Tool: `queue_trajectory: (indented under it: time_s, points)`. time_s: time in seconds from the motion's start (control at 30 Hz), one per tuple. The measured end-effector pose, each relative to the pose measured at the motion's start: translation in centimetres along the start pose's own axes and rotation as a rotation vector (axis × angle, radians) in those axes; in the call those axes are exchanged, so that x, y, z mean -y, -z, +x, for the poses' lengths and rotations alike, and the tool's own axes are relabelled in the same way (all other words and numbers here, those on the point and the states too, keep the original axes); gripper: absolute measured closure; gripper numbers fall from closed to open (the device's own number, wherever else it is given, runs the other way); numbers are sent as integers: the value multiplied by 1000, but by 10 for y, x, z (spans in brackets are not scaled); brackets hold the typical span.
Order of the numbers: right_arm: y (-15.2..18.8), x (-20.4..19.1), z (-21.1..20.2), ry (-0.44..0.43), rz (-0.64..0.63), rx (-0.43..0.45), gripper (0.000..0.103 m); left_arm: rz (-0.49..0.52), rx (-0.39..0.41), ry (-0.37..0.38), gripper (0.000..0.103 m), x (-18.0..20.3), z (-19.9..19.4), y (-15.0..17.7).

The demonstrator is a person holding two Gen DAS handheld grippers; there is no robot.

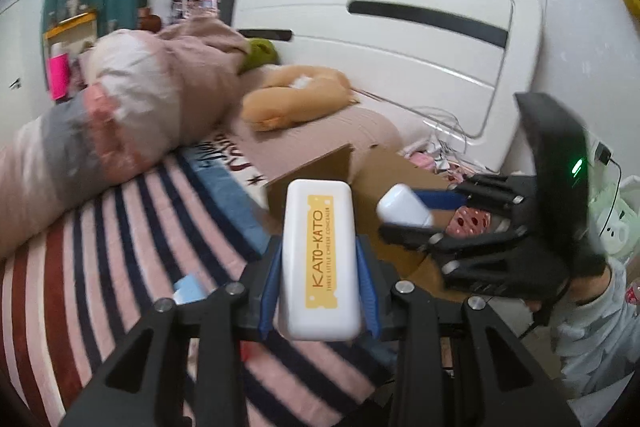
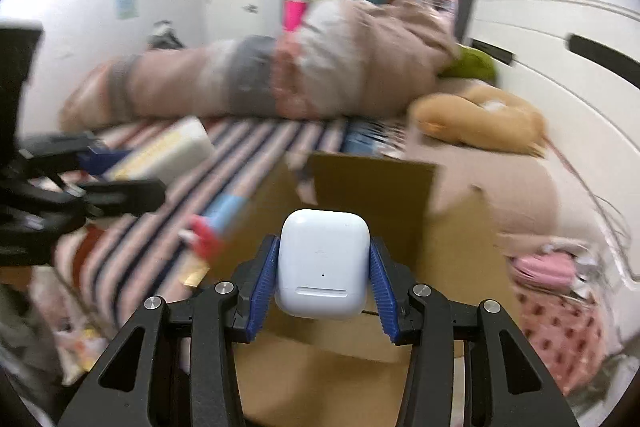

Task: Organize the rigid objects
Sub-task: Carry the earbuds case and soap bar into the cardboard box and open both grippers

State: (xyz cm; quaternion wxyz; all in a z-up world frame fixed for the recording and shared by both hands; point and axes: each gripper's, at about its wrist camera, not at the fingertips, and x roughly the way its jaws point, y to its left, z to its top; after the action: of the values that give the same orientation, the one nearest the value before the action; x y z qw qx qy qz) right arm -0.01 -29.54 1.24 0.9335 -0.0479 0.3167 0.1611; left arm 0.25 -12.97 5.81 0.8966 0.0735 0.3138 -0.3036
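My left gripper [image 1: 319, 251] is shut on a white KATO-KATO case [image 1: 319, 259] with a yellow label, held above the striped blanket [image 1: 120, 259]. It also shows at the left of the right wrist view [image 2: 168, 149]. My right gripper [image 2: 323, 251] is shut on a white earbuds case [image 2: 323, 263], held over an open cardboard box [image 2: 372, 183]. In the left wrist view the right gripper [image 1: 420, 219] holds the earbuds case [image 1: 404, 206] over the box [image 1: 320, 167].
A rolled quilt [image 1: 132, 107] lies along the bed's far side. A tan plush toy [image 1: 296, 95] and a green one [image 1: 260, 53] sit near the white headboard [image 1: 400, 39]. Small items [image 2: 208, 227] lie on the blanket left of the box. Pink cloths [image 2: 552, 291] lie at right.
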Motion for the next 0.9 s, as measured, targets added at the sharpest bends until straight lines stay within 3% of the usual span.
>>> queue_trajectory:
  time_s: [0.1, 0.27, 0.37, 0.43, 0.57, 0.63, 0.73, 0.9]
  points:
    - [3, 22, 25, 19, 18, -56, 62, 26, -66, 6, 71, 16, 34, -25]
    - [9, 40, 50, 31, 28, -88, 60, 56, -183, -38, 71, 22, 81, -32]
    - [5, 43, 53, 26, 21, -74, 40, 61, -223, -62, 71, 15, 98, -27]
    - [12, 42, 44, 29, 2, -55, 33, 69, -218, -70, 65, 13, 99, -25]
    - [21, 28, 31, 19, -21, -52, 24, 71, -156, -89, 30, 11, 83, -29]
    - [20, 22, 25, 5, -34, -36, 19, 70, -121, -85, 26, 5, 72, -33]
    - [17, 13, 15, 1, -45, -15, 18, 63, -74, -102, 18, 0, 47, -35]
    - [4, -10, -10, -42, -54, 68, 18, -6, -6, -171, 16, -34, -1, -26]
